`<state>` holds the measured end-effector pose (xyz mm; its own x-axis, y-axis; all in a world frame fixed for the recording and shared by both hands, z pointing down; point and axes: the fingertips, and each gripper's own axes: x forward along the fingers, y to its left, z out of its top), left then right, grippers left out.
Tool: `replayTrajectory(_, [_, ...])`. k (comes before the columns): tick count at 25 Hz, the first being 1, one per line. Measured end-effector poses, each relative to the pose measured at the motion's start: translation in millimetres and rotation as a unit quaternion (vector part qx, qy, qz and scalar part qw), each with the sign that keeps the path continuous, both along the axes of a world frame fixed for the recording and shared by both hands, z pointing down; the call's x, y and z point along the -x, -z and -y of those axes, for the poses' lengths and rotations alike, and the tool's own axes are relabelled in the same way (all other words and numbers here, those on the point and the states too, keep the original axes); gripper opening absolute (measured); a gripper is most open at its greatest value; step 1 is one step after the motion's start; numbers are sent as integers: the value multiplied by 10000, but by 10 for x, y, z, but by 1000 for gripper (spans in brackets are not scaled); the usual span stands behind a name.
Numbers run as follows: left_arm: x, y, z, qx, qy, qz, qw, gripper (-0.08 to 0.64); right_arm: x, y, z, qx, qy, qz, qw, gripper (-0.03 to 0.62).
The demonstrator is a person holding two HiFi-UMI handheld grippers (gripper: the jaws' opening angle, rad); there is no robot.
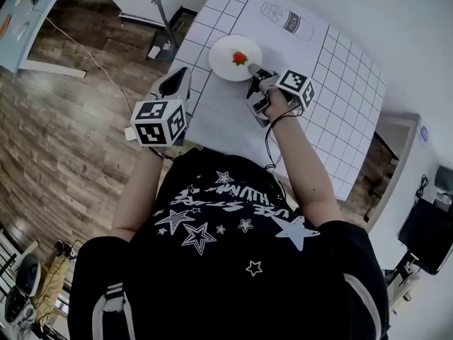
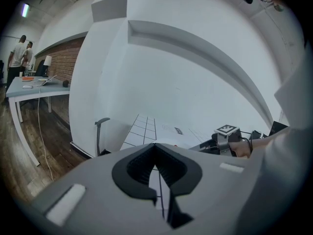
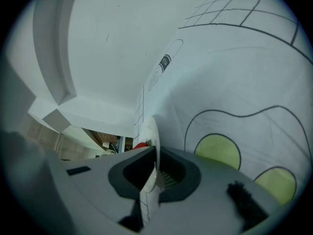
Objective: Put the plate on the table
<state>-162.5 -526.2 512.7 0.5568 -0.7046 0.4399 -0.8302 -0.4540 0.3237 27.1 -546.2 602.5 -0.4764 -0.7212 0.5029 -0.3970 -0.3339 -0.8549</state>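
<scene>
A white plate with a small red fruit on it is over the near left part of the white gridded table. My right gripper is shut on the plate's near rim. In the right gripper view the plate shows edge-on between the pads, and the red fruit peeks out past the left jaw. Whether the plate rests on the table or hangs just above it I cannot tell. My left gripper is at the table's left edge, apart from the plate, shut and holding nothing.
The table mat bears a milk bottle drawing and a fried egg drawing. A grey stand is on the wooden floor left of the table. A second table with people beside it is far to the left.
</scene>
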Motion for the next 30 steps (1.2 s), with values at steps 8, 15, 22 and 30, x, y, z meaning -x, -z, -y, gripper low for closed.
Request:
replayTrajectory(8, [-4,27,36,-47,2,-61,10000,9,45,-6,-22,88,643,-727,9952,37])
replayTrajectory(15, [-37,67,80,-106,0,-131,9999,9,91,-20,-71,180,892,-915,9916,103])
replayTrajectory(22, [-57,75,59,-123,11,-143,9998,9,59,3,-99,191,970,-1175,9881,123])
replayTrajectory(30, [-131,128,-34,-164,-63,-108,9998,9,-60,113,-255,-38,857,-953,9917,123])
